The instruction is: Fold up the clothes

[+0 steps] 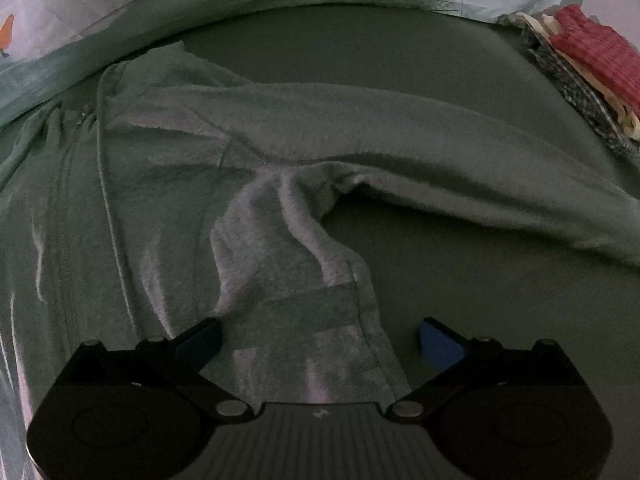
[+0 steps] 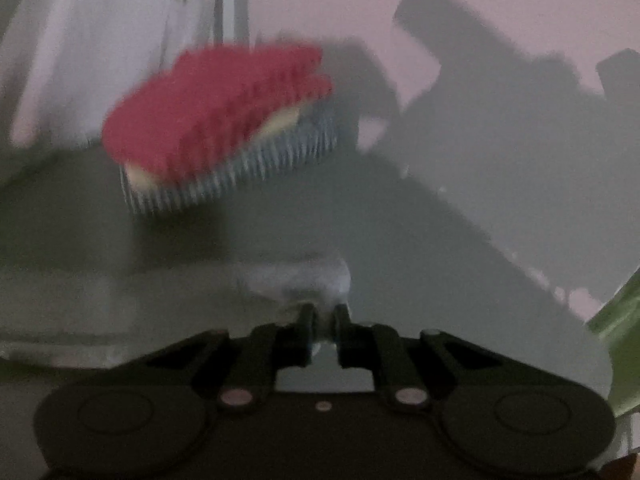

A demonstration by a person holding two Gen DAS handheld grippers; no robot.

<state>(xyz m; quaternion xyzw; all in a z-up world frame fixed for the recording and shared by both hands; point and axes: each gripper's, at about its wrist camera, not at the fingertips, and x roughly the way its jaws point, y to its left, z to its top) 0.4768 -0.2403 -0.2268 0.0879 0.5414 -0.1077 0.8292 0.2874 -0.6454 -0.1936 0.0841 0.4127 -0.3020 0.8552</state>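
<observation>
A grey fleece zip hoodie lies spread on a dark green surface, its sleeve stretched out to the right. My left gripper is open and hovers over the hoodie's lower side hem, with one fingertip over the fabric and the other over bare surface. My right gripper is shut on the cuff end of the grey sleeve, which runs off to the left. The right wrist view is blurred by motion.
A stack of folded clothes with a red knit on top sits at the far right of the surface; it also shows in the right wrist view. Pale bedding and a wall lie behind. Something green shows at the right edge.
</observation>
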